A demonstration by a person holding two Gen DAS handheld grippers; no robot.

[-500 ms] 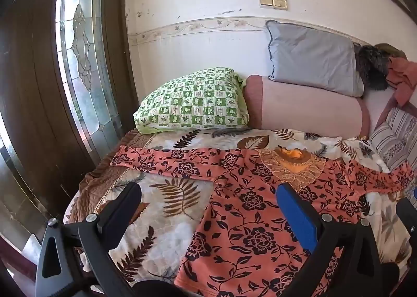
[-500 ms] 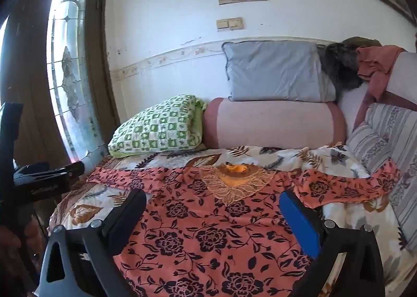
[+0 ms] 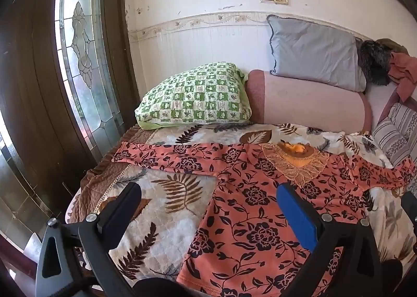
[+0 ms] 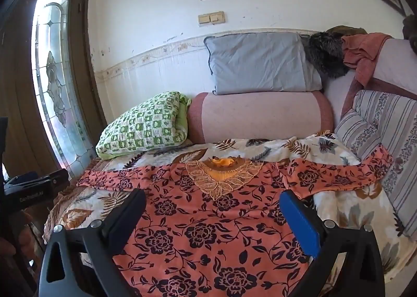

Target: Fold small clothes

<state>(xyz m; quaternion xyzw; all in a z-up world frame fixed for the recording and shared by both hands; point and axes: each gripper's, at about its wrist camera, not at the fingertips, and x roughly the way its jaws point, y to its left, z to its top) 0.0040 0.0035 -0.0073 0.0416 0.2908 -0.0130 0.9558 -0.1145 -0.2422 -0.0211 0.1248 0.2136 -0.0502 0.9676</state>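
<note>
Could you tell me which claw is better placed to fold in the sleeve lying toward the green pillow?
Left: the left claw hangs open near that sleeve; the right claw sits over the dress's middle.

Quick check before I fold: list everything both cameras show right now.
dress: one, orange with dark flowers, spread flat on the blanket
blanket: one, cream leaf print, covering the bed
checked pillow: one, green and white, left of the bolster
bolster: one, pink, against the wall
grey pillow: one, on the bolster
striped cushion: one, right side
left gripper: open, over the dress edge
right gripper: open, over the dress
</note>
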